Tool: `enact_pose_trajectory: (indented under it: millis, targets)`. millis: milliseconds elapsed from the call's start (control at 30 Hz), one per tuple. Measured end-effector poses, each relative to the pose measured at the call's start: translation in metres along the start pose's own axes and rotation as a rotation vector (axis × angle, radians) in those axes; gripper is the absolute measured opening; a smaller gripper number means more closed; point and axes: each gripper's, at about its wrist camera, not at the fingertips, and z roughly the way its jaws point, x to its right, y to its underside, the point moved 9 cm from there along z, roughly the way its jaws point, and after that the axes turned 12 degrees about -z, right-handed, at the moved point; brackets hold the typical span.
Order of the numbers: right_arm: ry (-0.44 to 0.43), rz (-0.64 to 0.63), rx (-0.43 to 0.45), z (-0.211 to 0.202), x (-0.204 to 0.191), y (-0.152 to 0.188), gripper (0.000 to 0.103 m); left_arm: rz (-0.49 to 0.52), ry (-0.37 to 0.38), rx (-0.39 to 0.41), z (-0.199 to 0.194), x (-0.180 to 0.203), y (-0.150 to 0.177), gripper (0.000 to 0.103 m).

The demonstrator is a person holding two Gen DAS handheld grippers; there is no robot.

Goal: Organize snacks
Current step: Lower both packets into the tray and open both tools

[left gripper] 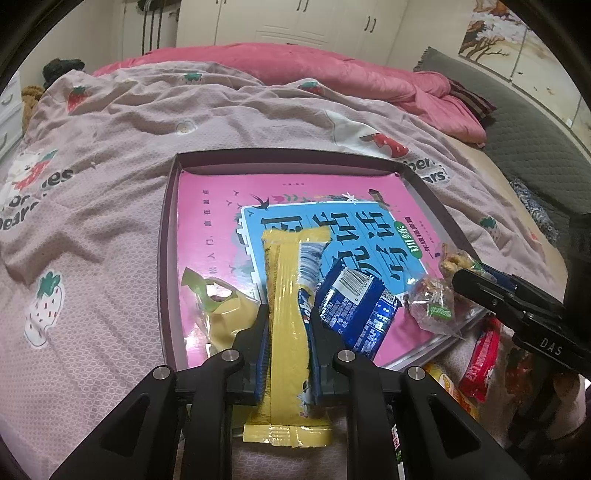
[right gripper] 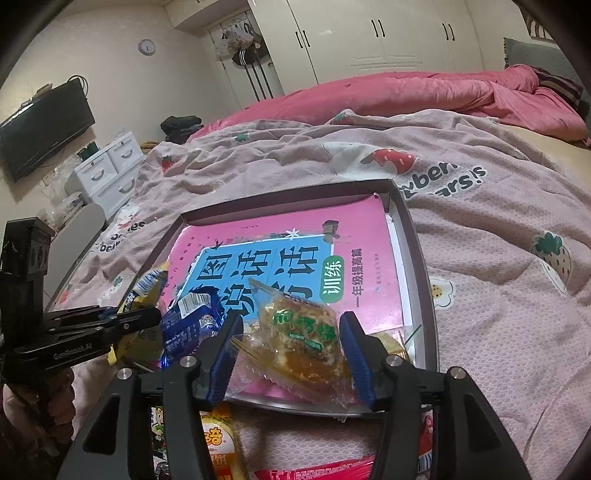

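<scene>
A bedroom: a pale pink strawberry-print bedspread (left gripper: 110, 155) covers the bed, with a rumpled bright pink quilt (left gripper: 314, 70) behind it and white wardrobe doors (right gripper: 388, 33) along the far wall. On the bedspread lies a shallow dark-rimmed rectangular tray (left gripper: 164, 236) lined with a pink-and-blue children's book (left gripper: 221, 199).

Starting at the left of the tray, a flat tan-and-green snack pouch (left gripper: 218, 306) rests on the book's near left corner. Just beside it, the left gripper (left gripper: 288, 317) is pinched tight on a long yellow foil-wrapped snack bar (left gripper: 288, 295), which runs lengthwise between the blue pads and sticks out past both ends, its far end over the book. Touching the bar's right side is a crumpled blue-and-white biscuit packet (left gripper: 354, 310), also lying in the tray.

Further right, a clear-wrapped brown pastry with a green label (right gripper: 299, 332) sits at the tray's near edge. The right gripper (right gripper: 291, 325) has its jaws spread around that pastry, both pads standing off the wrapper. In front of the tray, outside it, lie a red snack packet (left gripper: 480, 354) and an orange-labelled packet (right gripper: 218, 439) on the bedspread.
</scene>
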Motion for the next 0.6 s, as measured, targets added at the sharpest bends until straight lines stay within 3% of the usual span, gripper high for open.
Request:
enact_pose_trajectory:
  millis: [267, 467, 600]
  targets:
    - [0.009, 0.011, 0.008, -0.0025, 0.0042, -0.0016, 0.054, -0.008, 0.013, -0.006, -0.0012, 0.0006, 0.0001, 0.024]
    - [0.019, 0.009, 0.011, -0.0041, 0.0064, -0.0026, 0.054, -0.016, 0.017, -0.007, -0.0034, 0.0001, -0.0010, 0.040]
    - [0.025, 0.010, 0.012, -0.0058, 0.0075, -0.0026, 0.054, -0.018, 0.017, -0.003, -0.0060, 0.0001, -0.0020, 0.041]
